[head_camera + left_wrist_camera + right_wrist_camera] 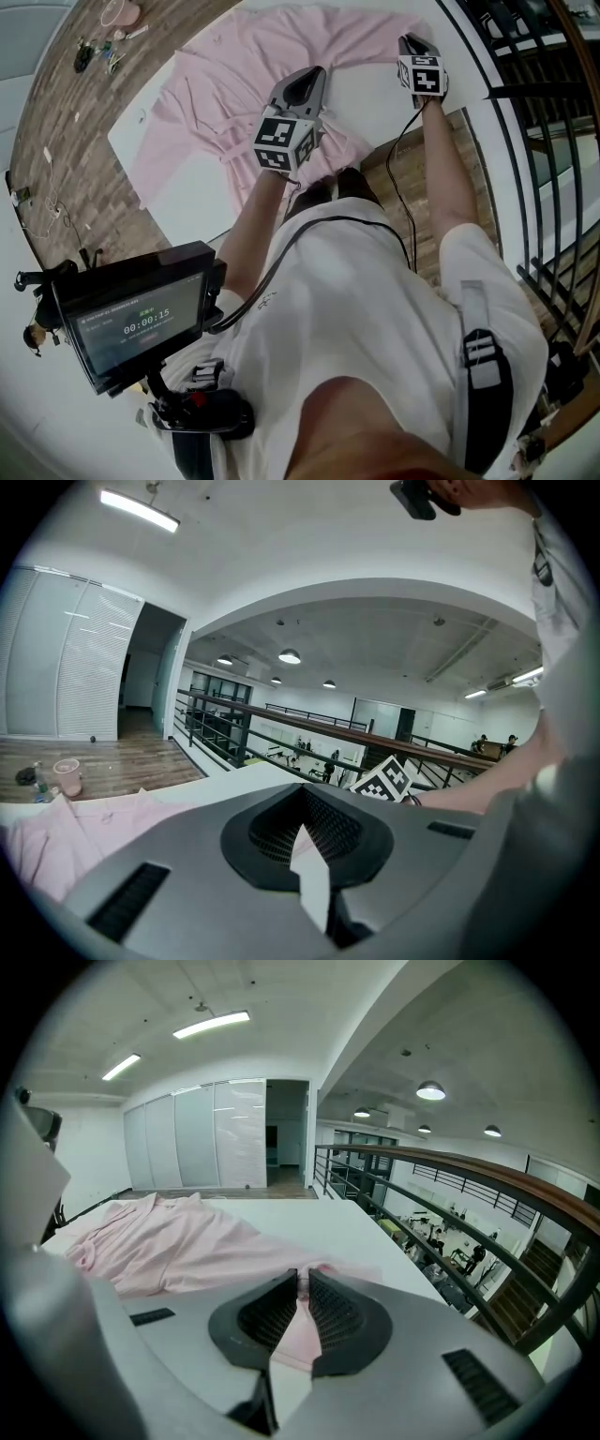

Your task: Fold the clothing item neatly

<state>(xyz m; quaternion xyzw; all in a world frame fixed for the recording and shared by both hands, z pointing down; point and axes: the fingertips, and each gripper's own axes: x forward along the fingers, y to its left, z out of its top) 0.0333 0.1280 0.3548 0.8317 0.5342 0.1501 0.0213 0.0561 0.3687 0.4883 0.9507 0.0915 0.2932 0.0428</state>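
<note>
A pink shirt (246, 70) lies spread on the white table (178, 183), collar side toward the left. My right gripper (410, 39) is at the shirt's far right corner. In the right gripper view, a fold of the pink shirt (169, 1241) runs up between the jaws of the right gripper (302, 1286), which are shut on it. My left gripper (312, 77) hovers over the shirt's middle, near its lower edge. In the left gripper view the left gripper (304, 825) is shut with no cloth in it, and the shirt (56, 841) shows low at the left.
The table's right edge runs beside a dark railing (525, 141) over a drop. Wooden floor (66, 141) lies to the left, with small items (103, 47) and a pink cup (67, 775) on it. A screen (141, 323) with a timer hangs at my chest.
</note>
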